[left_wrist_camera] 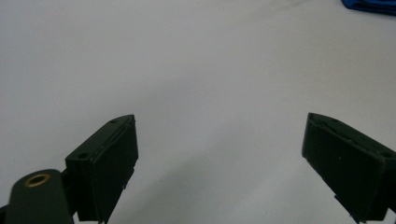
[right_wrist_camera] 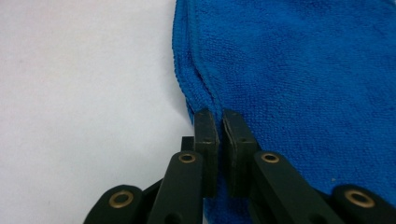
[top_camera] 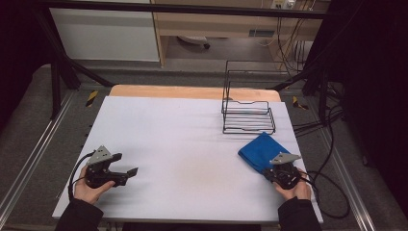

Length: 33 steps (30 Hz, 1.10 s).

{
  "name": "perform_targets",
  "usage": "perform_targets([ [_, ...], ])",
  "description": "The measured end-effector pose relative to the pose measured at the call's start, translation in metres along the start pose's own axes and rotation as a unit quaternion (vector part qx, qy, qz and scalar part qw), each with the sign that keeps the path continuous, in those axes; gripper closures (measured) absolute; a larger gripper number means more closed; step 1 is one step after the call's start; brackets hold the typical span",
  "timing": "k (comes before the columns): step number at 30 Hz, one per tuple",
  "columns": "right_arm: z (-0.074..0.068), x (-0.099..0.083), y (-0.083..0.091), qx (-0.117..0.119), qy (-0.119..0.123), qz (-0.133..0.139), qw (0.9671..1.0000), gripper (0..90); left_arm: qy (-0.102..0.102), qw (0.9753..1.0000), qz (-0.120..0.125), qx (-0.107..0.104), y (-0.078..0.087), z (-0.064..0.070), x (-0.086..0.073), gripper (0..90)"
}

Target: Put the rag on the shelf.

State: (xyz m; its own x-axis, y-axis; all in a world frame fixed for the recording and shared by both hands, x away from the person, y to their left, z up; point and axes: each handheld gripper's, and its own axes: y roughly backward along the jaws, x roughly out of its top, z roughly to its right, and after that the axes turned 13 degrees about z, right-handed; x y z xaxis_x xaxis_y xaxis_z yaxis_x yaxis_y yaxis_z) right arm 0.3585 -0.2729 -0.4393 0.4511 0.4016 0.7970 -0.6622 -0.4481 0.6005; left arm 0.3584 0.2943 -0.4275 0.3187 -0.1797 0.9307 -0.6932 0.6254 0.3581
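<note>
Low at frame bottom, left gripper (top_camera: 126, 174) rests on table (top_camera: 183, 144), jaws spread wide, nothing between. Right gripper (right_wrist_camera: 219, 122) lower right, jaws pinching edge of cloth (right_wrist_camera: 299, 74) (blue, folded). Rack (top_camera: 248, 113) upper right, just beyond cloth.

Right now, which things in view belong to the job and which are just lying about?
In the job:
- blue cloth, folded, edge pinched
- right gripper, shut on it

Lying about:
- left gripper, open over bare table
- black wire rack, behind the cloth
</note>
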Motion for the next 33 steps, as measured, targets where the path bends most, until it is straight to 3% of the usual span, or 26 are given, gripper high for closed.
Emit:
perform_targets([
  [10,-0.006,0.016,0.012,0.01,-0.032,0.027,0.9991,86.3,0.001,1.0,0.002,0.001,0.0,-0.001,0.0,10.8],
  [16,-0.022,0.027,0.012,0.033,-0.059,0.038,0.997,86.3,0.001,1.0,0.0,0.001,0.001,-0.001,0.0,10.9],
  [19,-0.038,0.034,0.005,0.052,-0.082,0.049,0.9941,86.3,0.002,1.0,0.001,0.002,0.0,-0.001,0.0,10.9],
  [22,-0.045,0.038,0.001,0.065,-0.093,0.052,0.9922,86.3,0.002,1.0,0.0,0.002,0.0,-0.001,0.0,10.9],
  [23,-0.056,0.042,-0.005,0.08,-0.102,0.054,0.9901,86.3,0.001,1.0,0.0,0.002,0.001,-0.001,0.0,10.9],
  [27,-0.072,0.049,-0.015,0.1,-0.102,0.055,0.9882,86.3,0.001,1.0,-0.001,0.003,0.001,-0.001,0.001,10.9],
  [28,-0.086,0.055,-0.02,0.115,-0.102,0.058,0.9864,86.3,0.002,1.0,0.0,0.003,0.001,-0.001,0.0,10.9],
  [33,-0.105,0.063,-0.029,0.139,-0.108,0.064,0.9823,86.3,0.003,1.0,-0.001,0.003,0.0,-0.001,0.0,10.9],
])
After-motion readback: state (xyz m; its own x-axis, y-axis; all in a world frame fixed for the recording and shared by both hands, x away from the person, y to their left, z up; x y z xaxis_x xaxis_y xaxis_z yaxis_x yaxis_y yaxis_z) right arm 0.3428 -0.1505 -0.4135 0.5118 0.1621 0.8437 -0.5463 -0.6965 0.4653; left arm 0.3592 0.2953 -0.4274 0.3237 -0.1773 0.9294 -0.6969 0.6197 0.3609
